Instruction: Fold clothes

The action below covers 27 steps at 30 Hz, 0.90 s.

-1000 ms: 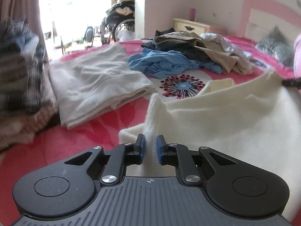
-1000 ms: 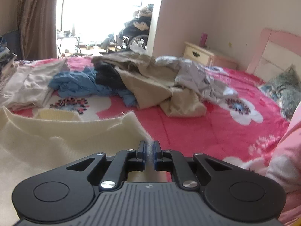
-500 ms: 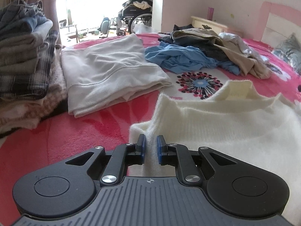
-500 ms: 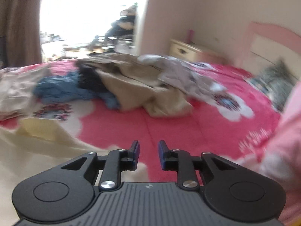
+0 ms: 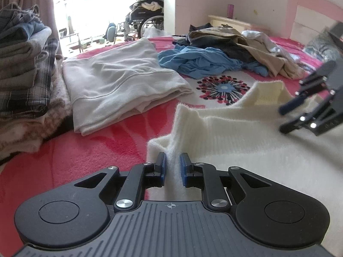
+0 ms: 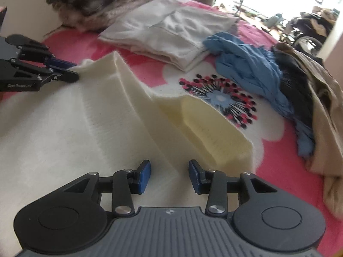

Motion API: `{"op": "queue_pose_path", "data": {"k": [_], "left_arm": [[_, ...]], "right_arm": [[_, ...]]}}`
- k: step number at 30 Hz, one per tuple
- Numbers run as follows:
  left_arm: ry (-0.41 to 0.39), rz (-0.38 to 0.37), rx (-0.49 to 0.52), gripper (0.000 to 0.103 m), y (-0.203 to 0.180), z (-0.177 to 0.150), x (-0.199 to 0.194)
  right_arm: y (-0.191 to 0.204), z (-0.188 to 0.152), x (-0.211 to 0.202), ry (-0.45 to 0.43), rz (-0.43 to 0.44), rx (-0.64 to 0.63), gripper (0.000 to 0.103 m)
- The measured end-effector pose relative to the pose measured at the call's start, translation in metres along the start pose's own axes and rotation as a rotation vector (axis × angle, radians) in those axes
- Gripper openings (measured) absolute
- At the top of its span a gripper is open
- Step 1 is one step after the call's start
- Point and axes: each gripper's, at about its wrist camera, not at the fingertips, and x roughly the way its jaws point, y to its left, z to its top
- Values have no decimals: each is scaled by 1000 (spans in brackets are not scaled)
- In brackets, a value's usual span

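Observation:
A cream knit sweater lies spread on the pink floral bed. My left gripper is shut on a corner of the sweater, pinching a raised ridge of the knit. It also shows in the right wrist view at the sweater's far left corner. My right gripper is open and empty, low over the sweater next to its ribbed collar. The right gripper also shows at the right of the left wrist view, above the sweater.
A folded beige garment lies behind the sweater. A stack of folded clothes stands at the left. A blue garment and a heap of tan and dark clothes lie farther back. A pink headboard stands at the right.
My right gripper let go of the sweater's right corner, opened, and swung left over the sweater's middle. My left gripper kept its hold on the left corner.

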Motion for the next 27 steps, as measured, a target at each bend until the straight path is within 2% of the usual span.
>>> {"op": "queue_pose_path", "data": {"k": [6, 9, 11, 13, 15, 21, 24, 27], "left_arm": [[0, -22, -26, 17, 5, -3, 3], [5, -36, -42, 17, 8, -2, 4], [10, -44, -53, 17, 10, -1, 5], [12, -48, -56, 17, 10, 0, 5], [9, -48, -58, 18, 11, 0, 4], [-11, -47, -89, 21, 16, 2, -2], [-16, -27, -98, 24, 18, 5, -2], [-19, -12, -131, 25, 23, 6, -2]], "right_arm": [[2, 6, 7, 89, 34, -19, 45], [17, 6, 4, 119, 26, -70, 31], [26, 5, 4, 129, 23, -78, 14], [37, 4, 3, 116, -18, -113, 7], [51, 4, -1, 82, -97, -167, 6], [71, 4, -28, -99, -367, -243, 5], [71, 7, -21, -121, -416, -250, 5], [69, 6, 1, -94, -422, -249, 5]]}}
